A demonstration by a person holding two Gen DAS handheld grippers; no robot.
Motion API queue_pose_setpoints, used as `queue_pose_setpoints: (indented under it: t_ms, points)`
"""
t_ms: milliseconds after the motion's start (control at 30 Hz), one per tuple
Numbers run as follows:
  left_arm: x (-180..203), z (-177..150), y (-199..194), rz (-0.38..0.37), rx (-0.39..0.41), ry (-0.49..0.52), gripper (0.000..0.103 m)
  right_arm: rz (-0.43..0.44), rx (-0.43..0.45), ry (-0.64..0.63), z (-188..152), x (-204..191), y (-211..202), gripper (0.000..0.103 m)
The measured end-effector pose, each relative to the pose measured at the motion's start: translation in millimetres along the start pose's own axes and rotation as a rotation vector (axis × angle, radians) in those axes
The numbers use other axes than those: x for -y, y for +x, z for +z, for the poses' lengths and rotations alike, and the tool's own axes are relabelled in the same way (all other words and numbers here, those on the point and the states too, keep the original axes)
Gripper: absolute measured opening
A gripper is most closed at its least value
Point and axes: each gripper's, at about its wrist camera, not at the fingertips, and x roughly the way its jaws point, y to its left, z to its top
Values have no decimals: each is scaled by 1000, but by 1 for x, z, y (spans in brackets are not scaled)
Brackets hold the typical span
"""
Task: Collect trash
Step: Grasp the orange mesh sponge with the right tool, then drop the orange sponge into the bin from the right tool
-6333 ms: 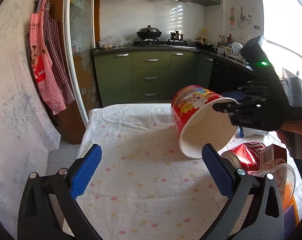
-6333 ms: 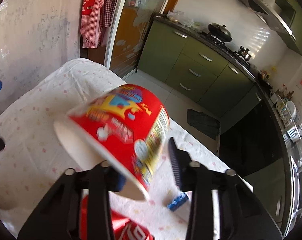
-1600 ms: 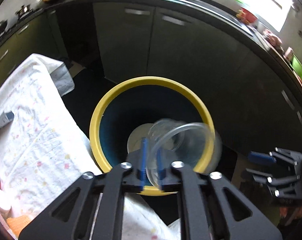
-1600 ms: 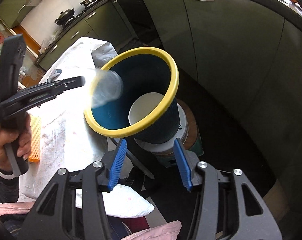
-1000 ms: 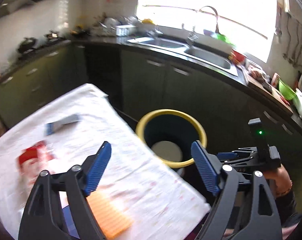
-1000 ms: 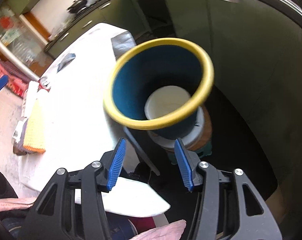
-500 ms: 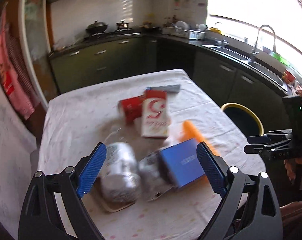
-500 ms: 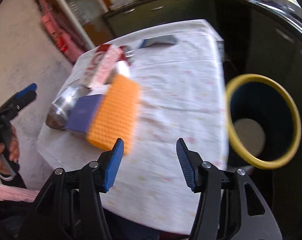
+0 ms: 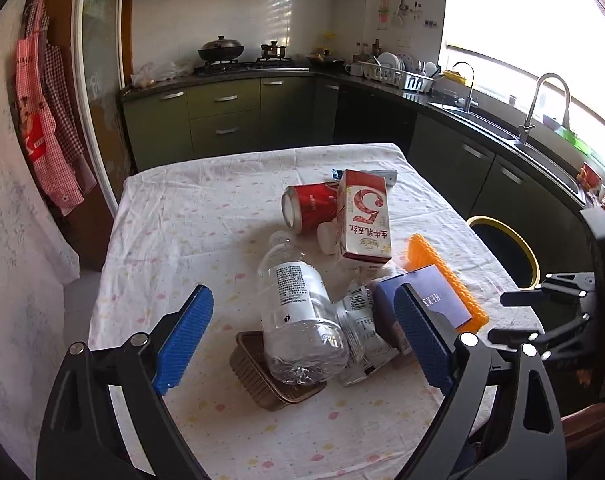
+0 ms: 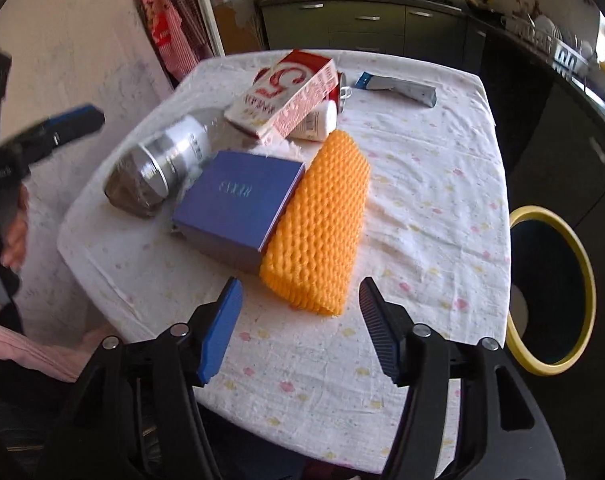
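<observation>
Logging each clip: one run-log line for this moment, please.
stage: back at table | left tool: open, empty, over bottle | right tool: jaws just opening, empty, near orange mesh | bin: beside table

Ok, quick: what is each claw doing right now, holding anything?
Left claw: open wide, holding nothing.
Right claw: open, its jaws have just been opening, holding nothing.

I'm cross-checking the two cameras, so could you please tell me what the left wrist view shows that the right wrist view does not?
Only the left wrist view shows the brown tray under the clear bottle, and the silver wrapper.

Only the right wrist view shows the hand holding the left claw.

Both show the milk carton, blue box, orange mesh and yellow-rimmed bin.
</observation>
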Motion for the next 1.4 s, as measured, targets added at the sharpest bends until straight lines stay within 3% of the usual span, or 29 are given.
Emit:
queue_pose_setpoints:
  t_ms: [233, 300, 367, 467, 700, 900, 1067, 1267, 1300, 1367, 1400]
  points:
    - [4, 0, 1, 7, -5, 15, 90, -123, 5, -75, 3, -8, 24, 59]
    - [4, 1, 1, 7, -5, 13, 90, -114, 8, -78, 2, -6, 26, 50]
    - [4, 1, 2, 7, -7, 12, 90, -108, -8, -78, 1, -3, 30, 12]
    - [6, 1, 5, 7, -15, 17, 90, -89, -4, -55, -1, 3, 26, 12]
    - [9, 1, 5, 6, -12, 25, 90, -36, 80, 61, -7, 35, -17, 11]
    - [16, 1, 7, -7, -20, 42, 90, -167, 185, 280, -18, 114, -60, 11]
    - [26, 2, 9, -19, -27, 64, 90, -283, 118, 447, -35, 183, -44, 12]
    - [36, 5, 16, -32, -46, 79, 90, -340, 40, 560, -40, 246, -2, 14]
    - [38, 6, 17, -39, -51, 83, 90, -343, 28, 568, -40, 250, 4, 17]
    - [42, 6, 20, -58, -59, 95, 90, -366, 14, 591, -40, 259, 12, 46]
    - [45, 6, 21, -67, -63, 105, 90, -381, 18, 597, -40, 260, 12, 50]
